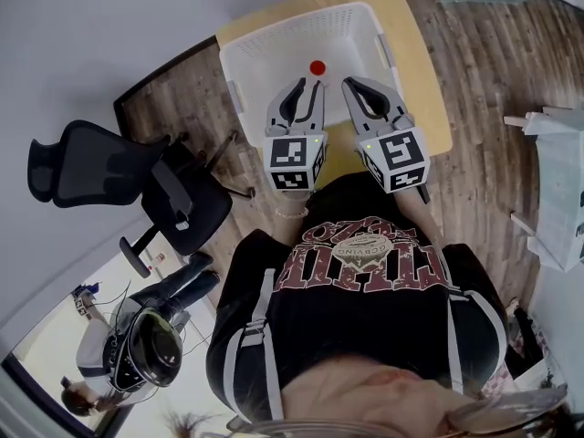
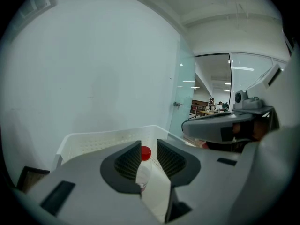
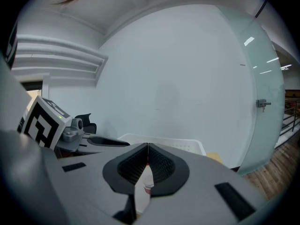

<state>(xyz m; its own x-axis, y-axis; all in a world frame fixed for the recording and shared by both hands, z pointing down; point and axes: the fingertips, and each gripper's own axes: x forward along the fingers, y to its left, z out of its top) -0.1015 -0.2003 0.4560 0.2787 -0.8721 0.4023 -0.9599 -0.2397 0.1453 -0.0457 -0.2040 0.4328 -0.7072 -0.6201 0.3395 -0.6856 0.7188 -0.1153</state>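
A black printed sweatshirt (image 1: 365, 272) fills the foreground of the head view. Just past it are two grey plastic grippers, each with a marker cube. The left gripper (image 1: 310, 88) has its ribbed black pads (image 2: 129, 161) spread apart, empty. Through the gap a clear bottle (image 2: 142, 175) with a round red cap (image 1: 317, 67) stands in the white perforated basket (image 1: 274, 44), just ahead of the tips. The right gripper (image 1: 358, 87) is clenched on nothing, pads meeting. The basket sits on a pale wooden table (image 1: 415, 53).
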